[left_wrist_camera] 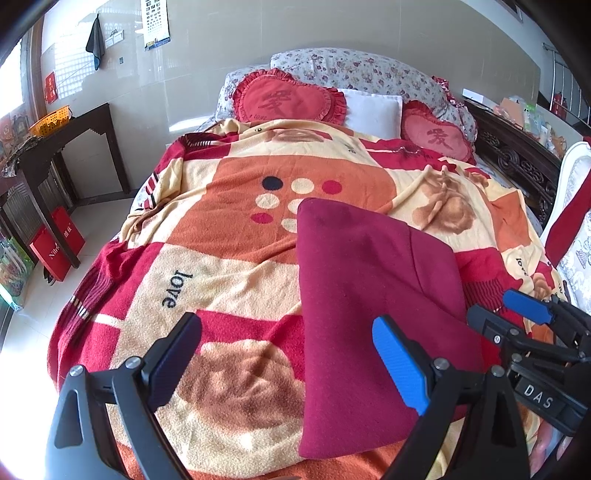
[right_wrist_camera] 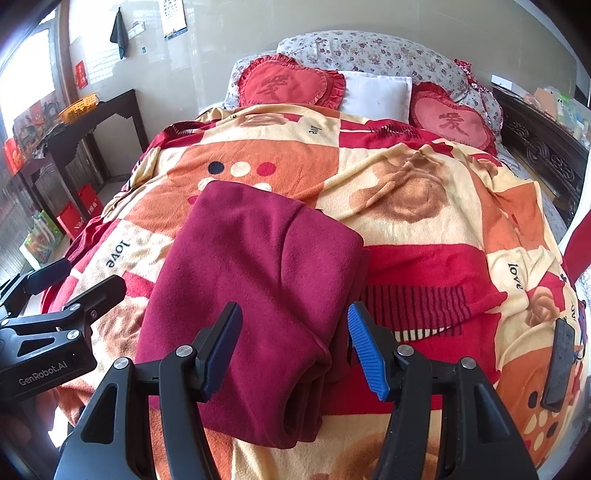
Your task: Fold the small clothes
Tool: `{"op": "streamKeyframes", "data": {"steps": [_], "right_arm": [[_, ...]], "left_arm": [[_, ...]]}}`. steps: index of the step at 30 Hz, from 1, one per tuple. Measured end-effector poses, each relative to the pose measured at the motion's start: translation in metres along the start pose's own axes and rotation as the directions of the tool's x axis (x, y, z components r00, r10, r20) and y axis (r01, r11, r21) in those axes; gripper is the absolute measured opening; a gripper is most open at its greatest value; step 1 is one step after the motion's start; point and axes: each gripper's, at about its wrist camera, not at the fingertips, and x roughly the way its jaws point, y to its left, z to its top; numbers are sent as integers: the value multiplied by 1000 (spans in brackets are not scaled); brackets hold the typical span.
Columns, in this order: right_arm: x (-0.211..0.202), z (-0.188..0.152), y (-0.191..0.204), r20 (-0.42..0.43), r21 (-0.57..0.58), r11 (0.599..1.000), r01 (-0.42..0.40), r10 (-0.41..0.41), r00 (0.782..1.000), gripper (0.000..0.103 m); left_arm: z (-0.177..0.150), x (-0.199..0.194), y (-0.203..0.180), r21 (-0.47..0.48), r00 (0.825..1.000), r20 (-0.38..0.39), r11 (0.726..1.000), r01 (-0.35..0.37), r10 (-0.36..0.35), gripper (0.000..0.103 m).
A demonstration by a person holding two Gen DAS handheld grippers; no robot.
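"love" woven in dark letters across the blanket (left_wrist_camera: pixel 229 236); "DAS" on the right gripper (right_wrist_camera: pixel 293 349) body, "GenRobot.AI" on the left gripper (left_wrist_camera: pixel 286 363), "Nilr…" partly legible on a red box (left_wrist_camera: pixel 59 243) by the floor. Folded maroon garment (right_wrist_camera: pixel 251 295) lying flat on the blanket, near the bed's foot. Both grippers hovering above it, fingers spread wide, clasping nothing. Black remote-like device (right_wrist_camera: pixel 559 363) resting on the blanket at the right edge. Two red heart cushions (left_wrist_camera: pixel 288 101) with a Chinese character each, flanking a white pillow (left_wrist_camera: pixel 373 109), floral bedding behind. Dark wooden side table (left_wrist_camera: pixel 55 147) bearing an orange basket (left_wrist_camera: pixel 50 120) at left; eye chart (left_wrist_camera: pixel 157 22) on the pale wall.
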Motion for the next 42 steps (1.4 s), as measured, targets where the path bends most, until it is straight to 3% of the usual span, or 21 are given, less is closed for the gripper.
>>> {"op": "streamKeyframes", "data": {"steps": [42], "right_arm": [[27,0,1,-67,-12,1000,-13,13,998,40]], "left_arm": [[-2,21,4,-24,998,-61,1000,3,-5,96]]}}
